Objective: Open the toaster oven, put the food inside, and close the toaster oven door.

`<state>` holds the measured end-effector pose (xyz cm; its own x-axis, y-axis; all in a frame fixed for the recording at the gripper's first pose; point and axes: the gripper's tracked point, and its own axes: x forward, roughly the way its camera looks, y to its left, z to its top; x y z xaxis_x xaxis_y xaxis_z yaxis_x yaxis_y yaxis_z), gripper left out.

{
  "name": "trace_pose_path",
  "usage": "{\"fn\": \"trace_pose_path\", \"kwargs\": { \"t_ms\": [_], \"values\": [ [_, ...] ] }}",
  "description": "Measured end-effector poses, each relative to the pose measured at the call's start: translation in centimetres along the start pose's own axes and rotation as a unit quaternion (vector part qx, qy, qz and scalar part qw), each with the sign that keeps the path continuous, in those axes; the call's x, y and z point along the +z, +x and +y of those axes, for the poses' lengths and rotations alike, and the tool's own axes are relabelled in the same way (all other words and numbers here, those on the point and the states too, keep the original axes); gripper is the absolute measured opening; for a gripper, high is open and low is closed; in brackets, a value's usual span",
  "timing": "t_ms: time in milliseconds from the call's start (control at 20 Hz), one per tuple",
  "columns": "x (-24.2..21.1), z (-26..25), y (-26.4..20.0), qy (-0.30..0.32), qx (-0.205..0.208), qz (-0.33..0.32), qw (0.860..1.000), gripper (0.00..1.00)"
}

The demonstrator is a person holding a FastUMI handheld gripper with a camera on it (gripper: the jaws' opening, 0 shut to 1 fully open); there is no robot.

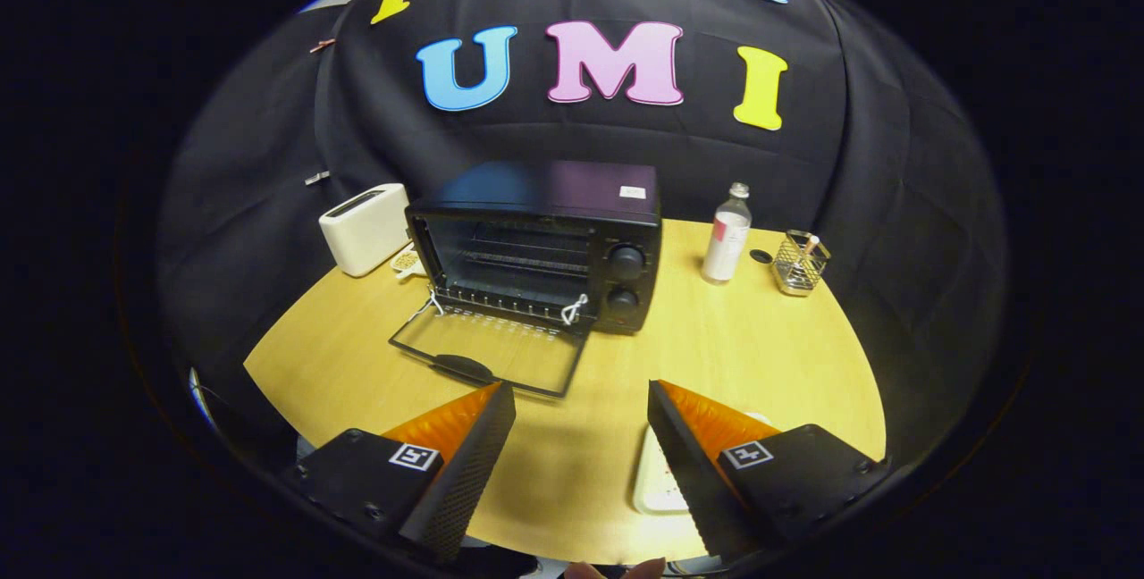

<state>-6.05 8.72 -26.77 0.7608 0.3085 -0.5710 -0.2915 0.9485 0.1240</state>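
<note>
— where's the oven standing right now?

— the black boxy toaster oven sits toward the back of the round pale wooden counter, and its glass door with the dark handle is folded all the way down, lying flat on the counter in front of it. you can see the wire rack inside the open cavity.

— and the gripper?

— the gripper has its two black-and-orange fingers spread wide apart, nothing between them, hovering over the near part of the counter, just short of the lowered door. there's a cream-coloured flat thing lying partly under the right finger; i can't tell what it is.

— anything else around?

— a white slot toaster just beside the oven on one side, with a small dish tucked between them. on the other side, a clear plastic bottle with a pink label, a small dark cap, and a wire mesh holder.
</note>
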Motion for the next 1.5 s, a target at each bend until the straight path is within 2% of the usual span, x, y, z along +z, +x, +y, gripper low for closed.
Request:
{"fn": "trace_pose_path", "kwargs": {
  "t_ms": [250, 450, 800, 1000, 1350, 1500],
  "values": [
    [-2.2, -7.7, -1.4, 0.018, -0.011, 0.051, 0.998, 0.99],
    [-4.6, -12.3, -1.1, 0.028, -0.002, 0.097, 0.995, 1.0],
    [-10.1, -18.2, 1.7, 0.063, 0.004, 0.195, 0.979, 0.99],
    [-12.7, -19.5, 3.1, 0.076, 0.01, 0.25, 0.965, 0.98],
    [-15.2, -18.6, 5.3, 0.105, 0.019, 0.334, 0.937, 0.8],
    [-16.3, -18.4, 6.0, 0.11, 0.008, 0.367, 0.924, 0.78]
  ]
}}
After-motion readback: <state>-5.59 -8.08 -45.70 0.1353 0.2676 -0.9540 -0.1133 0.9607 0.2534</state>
